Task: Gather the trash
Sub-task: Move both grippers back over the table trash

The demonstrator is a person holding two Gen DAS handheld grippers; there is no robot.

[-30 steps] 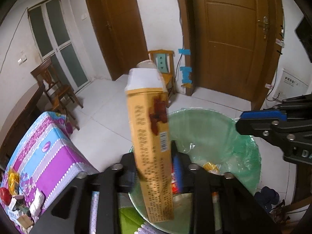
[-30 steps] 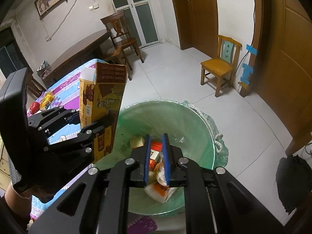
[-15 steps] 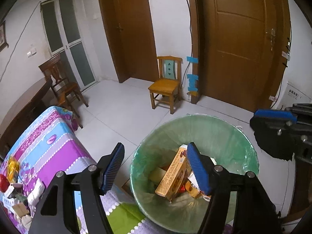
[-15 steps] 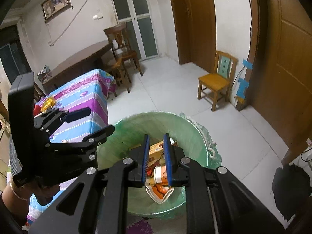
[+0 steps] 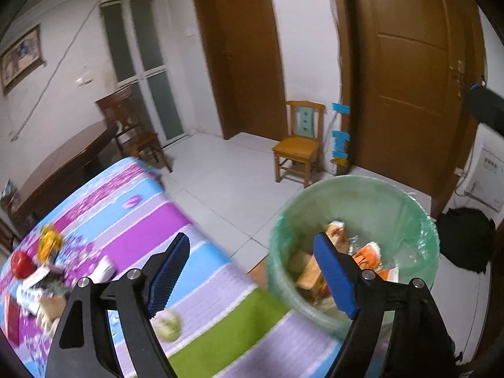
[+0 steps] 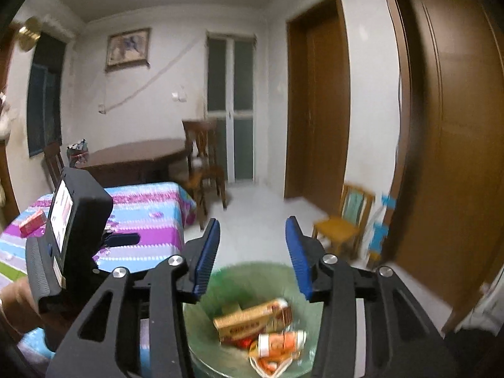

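A trash bin lined with a green bag stands on the floor beside the table and holds an orange carton, a cup and wrappers. My left gripper is open and empty, over the table edge left of the bin. My right gripper is open and empty above the bin. More trash lies on the striped tablecloth: a crumpled green-white ball, a red apple-like thing, a yellow wrapper, papers, and a red box.
A small yellow chair stands by the brown doors. A dark wooden table with dark chairs is at the back. A black bag lies on the floor right of the bin. The left gripper's body shows in the right wrist view.
The left gripper let go of the orange carton, which now lies in the bin, and swung left toward the table. The right gripper opened and tilted up.
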